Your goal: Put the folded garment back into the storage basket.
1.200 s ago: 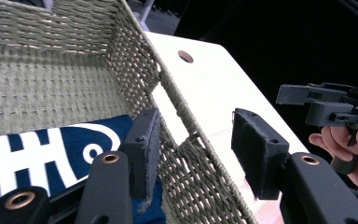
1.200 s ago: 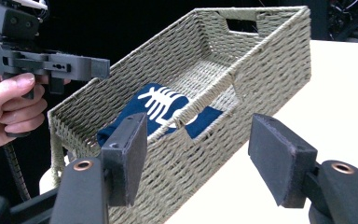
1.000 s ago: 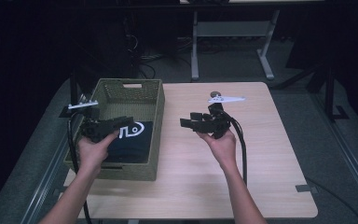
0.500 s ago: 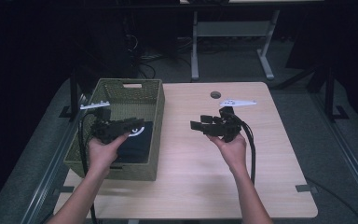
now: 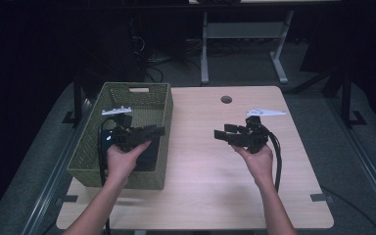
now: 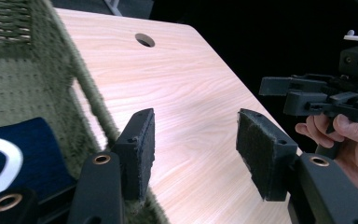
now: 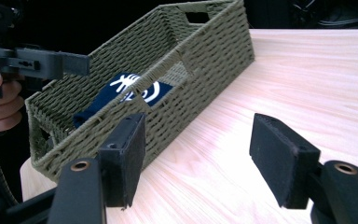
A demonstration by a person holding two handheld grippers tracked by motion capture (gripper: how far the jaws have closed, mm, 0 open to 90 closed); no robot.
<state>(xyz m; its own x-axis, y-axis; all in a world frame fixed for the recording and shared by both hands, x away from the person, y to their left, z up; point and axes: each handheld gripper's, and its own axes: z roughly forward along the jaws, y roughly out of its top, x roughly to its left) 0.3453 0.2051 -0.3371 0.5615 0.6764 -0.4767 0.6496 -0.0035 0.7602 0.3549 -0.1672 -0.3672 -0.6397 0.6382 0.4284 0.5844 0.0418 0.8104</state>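
1. Left gripper (image 5: pixel 152 131) hovers at the woven green basket's (image 5: pixel 169 105) right wall, jaws just opening, nothing between them.
2. Right gripper (image 5: pixel 220 134) hangs over bare table (image 5: pixel 200 186), jaws parted, empty.
3. The navy cloth with white print (image 7: pixel 135 93) lies inside the basket.

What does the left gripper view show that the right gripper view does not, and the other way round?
Left gripper view: the round hole in the tabletop, and the right claw, open, held in a hand. Right gripper view: the basket's handle slot, and the left claw near the basket's corner; its jaws have just been opening, with nothing between them. Both: the green woven basket, the dark blue cloth inside it, and the wooden table.
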